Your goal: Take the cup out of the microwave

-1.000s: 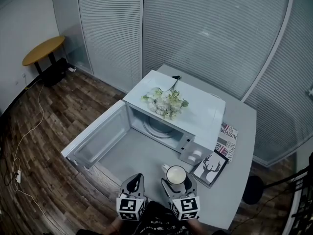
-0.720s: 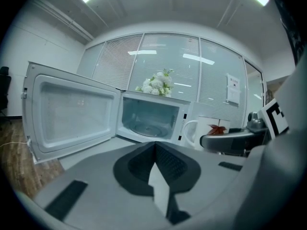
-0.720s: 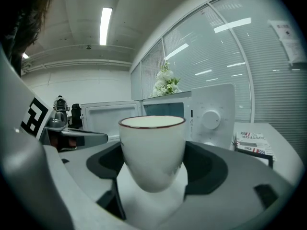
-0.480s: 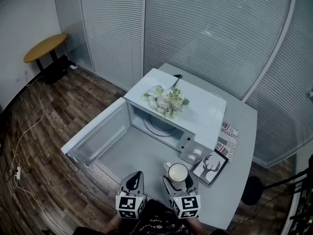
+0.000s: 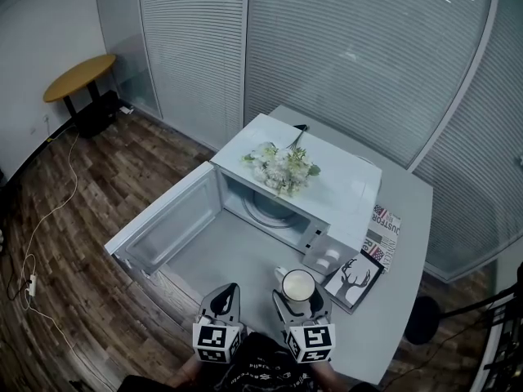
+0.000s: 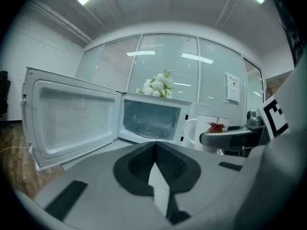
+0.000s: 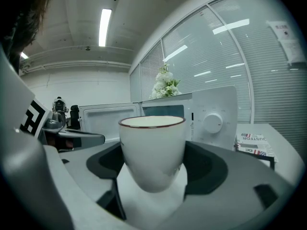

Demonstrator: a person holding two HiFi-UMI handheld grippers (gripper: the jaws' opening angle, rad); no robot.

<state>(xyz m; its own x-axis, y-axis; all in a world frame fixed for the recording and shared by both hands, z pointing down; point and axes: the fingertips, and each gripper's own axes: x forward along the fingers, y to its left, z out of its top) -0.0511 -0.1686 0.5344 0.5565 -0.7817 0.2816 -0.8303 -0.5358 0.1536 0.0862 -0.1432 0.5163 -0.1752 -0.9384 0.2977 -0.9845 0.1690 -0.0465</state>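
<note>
now right tongs (image 7: 152,159) clench the white cup (image 7: 152,140); left tongs (image 6: 154,150) pressed together, empty; magazine (image 7: 254,143) lettering blurred.

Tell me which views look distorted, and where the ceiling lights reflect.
Left and right gripper views: strong fisheye bending, dark corners; lamp streaks reflect on the glass wall. Right gripper view: the cup looks sharp. Head view: milder bending, streaks on the glass at top right.

The cup (image 7: 152,150) hides its handle in the right gripper view; by the table (image 5: 402,300) right edge, the magazine (image 5: 384,223) lies half under a picture (image 5: 351,280).
</note>
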